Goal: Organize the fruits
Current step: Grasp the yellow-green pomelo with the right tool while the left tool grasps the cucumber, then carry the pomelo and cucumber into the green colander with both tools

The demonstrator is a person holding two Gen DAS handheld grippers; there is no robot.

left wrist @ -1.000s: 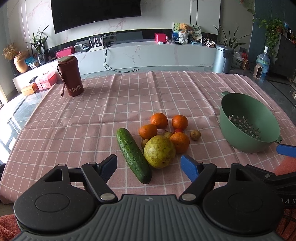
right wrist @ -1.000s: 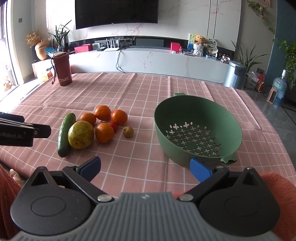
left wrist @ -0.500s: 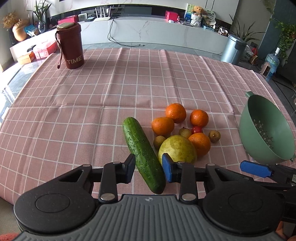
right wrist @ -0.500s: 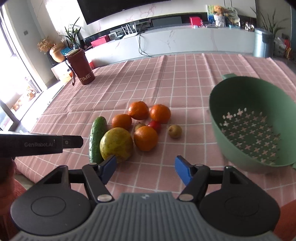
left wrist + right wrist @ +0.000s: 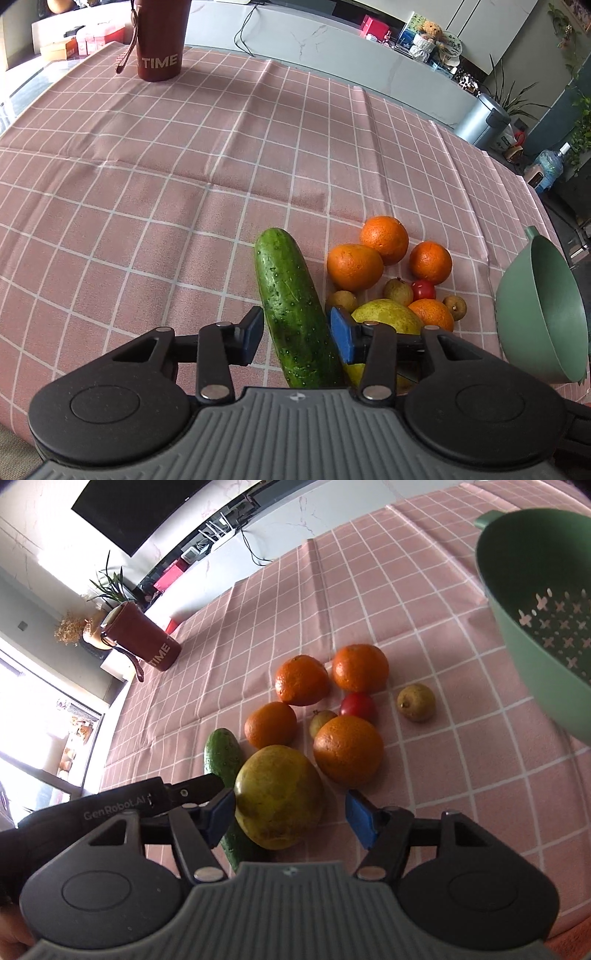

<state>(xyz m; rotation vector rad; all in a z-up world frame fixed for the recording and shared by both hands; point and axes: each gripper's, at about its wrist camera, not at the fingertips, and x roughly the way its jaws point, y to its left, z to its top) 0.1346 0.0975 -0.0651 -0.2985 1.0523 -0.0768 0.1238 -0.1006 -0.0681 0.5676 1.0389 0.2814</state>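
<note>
Your cucumber (image 5: 295, 310) lies near the front edge of the surface (image 5: 155, 173), its long axis running away from you, straight along the reach of your left claw (image 5: 297, 334). That claw straddles its near half, half-open and just widened a little, neither pad pressing yet. Touching its right side sits the big yellow-green fruit (image 5: 279, 797), framed by your right claw (image 5: 291, 814), which stands open around it with a gap on the right. The green colander (image 5: 535, 602) waits toward the right edge.
</note>
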